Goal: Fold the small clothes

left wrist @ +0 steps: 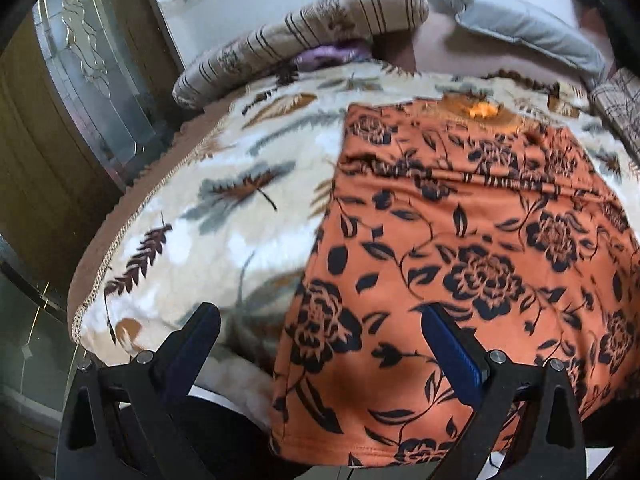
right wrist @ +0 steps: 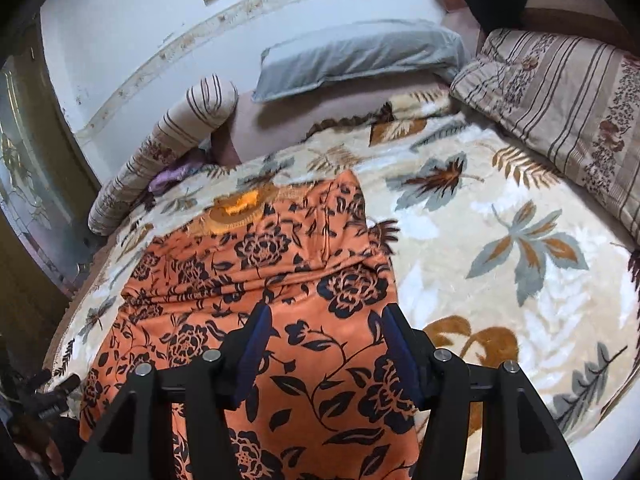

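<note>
An orange garment with a black flower print (left wrist: 460,248) lies spread flat on a cream leaf-patterned blanket (left wrist: 224,208); its near edge hangs over the bed's front. It also shows in the right wrist view (right wrist: 256,292). My left gripper (left wrist: 320,320) is open and empty, hovering over the garment's near left edge. My right gripper (right wrist: 324,320) is open and empty, above the garment's near right part. The left gripper shows at the far lower left of the right wrist view (right wrist: 44,400).
A striped bolster (left wrist: 304,36) and a grey pillow (left wrist: 520,24) lie at the bed's far side by the white wall. A striped floral cushion (right wrist: 560,108) lies at the right. A glass-panelled door (left wrist: 88,80) stands left of the bed. The blanket (right wrist: 500,248) is bare right of the garment.
</note>
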`<state>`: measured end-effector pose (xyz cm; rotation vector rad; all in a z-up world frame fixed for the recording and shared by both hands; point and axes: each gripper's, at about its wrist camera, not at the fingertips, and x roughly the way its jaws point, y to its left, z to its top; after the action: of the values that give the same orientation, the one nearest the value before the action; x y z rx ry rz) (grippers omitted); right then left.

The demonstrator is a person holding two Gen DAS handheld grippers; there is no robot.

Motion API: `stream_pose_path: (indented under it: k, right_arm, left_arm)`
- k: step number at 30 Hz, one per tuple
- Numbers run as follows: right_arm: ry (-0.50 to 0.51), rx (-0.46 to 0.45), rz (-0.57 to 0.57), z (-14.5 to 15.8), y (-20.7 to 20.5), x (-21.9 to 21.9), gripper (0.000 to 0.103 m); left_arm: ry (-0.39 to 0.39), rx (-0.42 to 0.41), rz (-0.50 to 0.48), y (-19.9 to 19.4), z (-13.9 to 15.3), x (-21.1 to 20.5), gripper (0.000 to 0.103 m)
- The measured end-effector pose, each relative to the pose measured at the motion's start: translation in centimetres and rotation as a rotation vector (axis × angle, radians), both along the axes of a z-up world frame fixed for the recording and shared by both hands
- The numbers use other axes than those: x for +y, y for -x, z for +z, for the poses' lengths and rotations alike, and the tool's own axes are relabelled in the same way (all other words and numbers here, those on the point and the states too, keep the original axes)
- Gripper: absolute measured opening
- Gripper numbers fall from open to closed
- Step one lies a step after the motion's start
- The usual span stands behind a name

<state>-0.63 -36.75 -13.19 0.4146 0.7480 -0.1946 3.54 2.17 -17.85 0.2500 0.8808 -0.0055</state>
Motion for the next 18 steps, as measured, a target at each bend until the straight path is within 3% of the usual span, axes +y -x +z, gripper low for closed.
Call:
stream_pose_path:
  k: [5,13,18]
  right_arm:
    - [-0.003,0.017,0.043,-0.4,-1.6,1.1,0.061]
    - [-0.026,0.067,0.051,-1.9,-4.2,1.2,0.061]
    - [-0.039,0.095,0.019,-2.7,-4.3,-0.3,0.061]
  left_arm:
    - [0.033,-0.030,-0.018,-1.2,1.4,-0.4,0.100]
    - [0.055,-0.111,-0.038,-8.3,5.2,-2.7,0.100]
    - [0.097,-0.105,-0.033,-8.5,4.8,-2.1,0.100]
